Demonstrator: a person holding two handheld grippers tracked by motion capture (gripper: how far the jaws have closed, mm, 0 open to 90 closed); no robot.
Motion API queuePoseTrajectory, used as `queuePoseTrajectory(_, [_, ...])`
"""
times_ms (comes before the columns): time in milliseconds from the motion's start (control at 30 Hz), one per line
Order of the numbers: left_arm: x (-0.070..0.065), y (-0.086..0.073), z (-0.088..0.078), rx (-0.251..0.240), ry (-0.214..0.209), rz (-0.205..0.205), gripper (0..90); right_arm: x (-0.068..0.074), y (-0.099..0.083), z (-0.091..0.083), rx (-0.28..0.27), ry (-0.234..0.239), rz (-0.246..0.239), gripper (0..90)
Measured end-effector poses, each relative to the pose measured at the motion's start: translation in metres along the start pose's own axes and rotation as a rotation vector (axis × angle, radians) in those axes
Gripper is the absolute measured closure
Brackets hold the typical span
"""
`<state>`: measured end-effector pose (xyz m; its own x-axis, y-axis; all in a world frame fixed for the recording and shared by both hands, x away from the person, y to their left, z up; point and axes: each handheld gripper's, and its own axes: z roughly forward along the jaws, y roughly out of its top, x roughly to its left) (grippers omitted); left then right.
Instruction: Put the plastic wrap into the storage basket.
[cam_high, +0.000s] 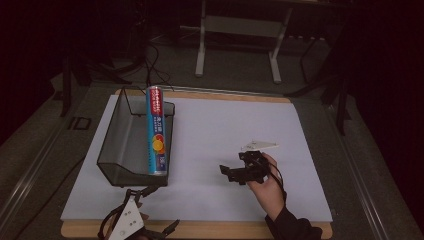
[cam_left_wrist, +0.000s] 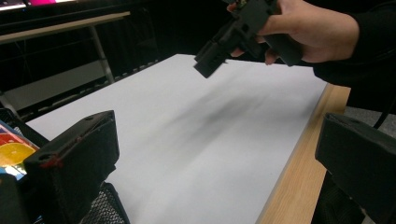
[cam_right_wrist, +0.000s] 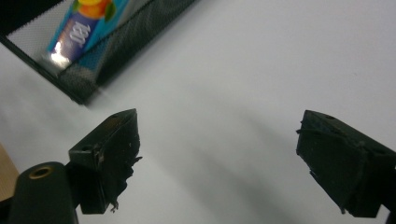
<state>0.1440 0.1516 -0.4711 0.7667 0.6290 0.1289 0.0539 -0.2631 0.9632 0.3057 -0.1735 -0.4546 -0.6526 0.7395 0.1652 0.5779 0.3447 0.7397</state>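
Observation:
A tall tube (cam_high: 156, 130) printed in red and blue with orange fruit lies in a black mesh basket (cam_high: 117, 145) at the left of the white sheet (cam_high: 225, 120), resting against the basket's right wall. My left gripper (cam_high: 154, 210) is at the table's front edge, just in front of the basket, open and empty. A hand holds my right gripper (cam_high: 236, 165) over the sheet to the right of the basket, jaws wide apart with nothing between them. The left gripper view has its open gripper (cam_left_wrist: 217, 163), the tube (cam_left_wrist: 11, 151) and the right gripper (cam_left_wrist: 233, 37). The right gripper view shows its open gripper (cam_right_wrist: 219, 154), the tube (cam_right_wrist: 79, 28) and the basket (cam_right_wrist: 116, 51).
The white sheet covers a wooden tabletop whose bare edge (cam_high: 225, 231) runs along the front. A metal stand (cam_high: 240, 30) and loose cables (cam_high: 155, 65) are on the floor behind the table. The room around is dark.

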Motion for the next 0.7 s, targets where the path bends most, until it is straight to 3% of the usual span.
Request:
queuePoseTrajectory(300, [0.0,0.0,0.0,0.001,-0.003,0.001,0.4,-0.007,-0.027,-0.019,-0.017,0.0,-0.01,13.2])
queuePoseTrajectory(700, [-0.001,0.0,0.0,0.002,-0.004,0.003,0.4,-0.011,-0.042,-0.039,-0.043,-0.014,-0.029,13.2])
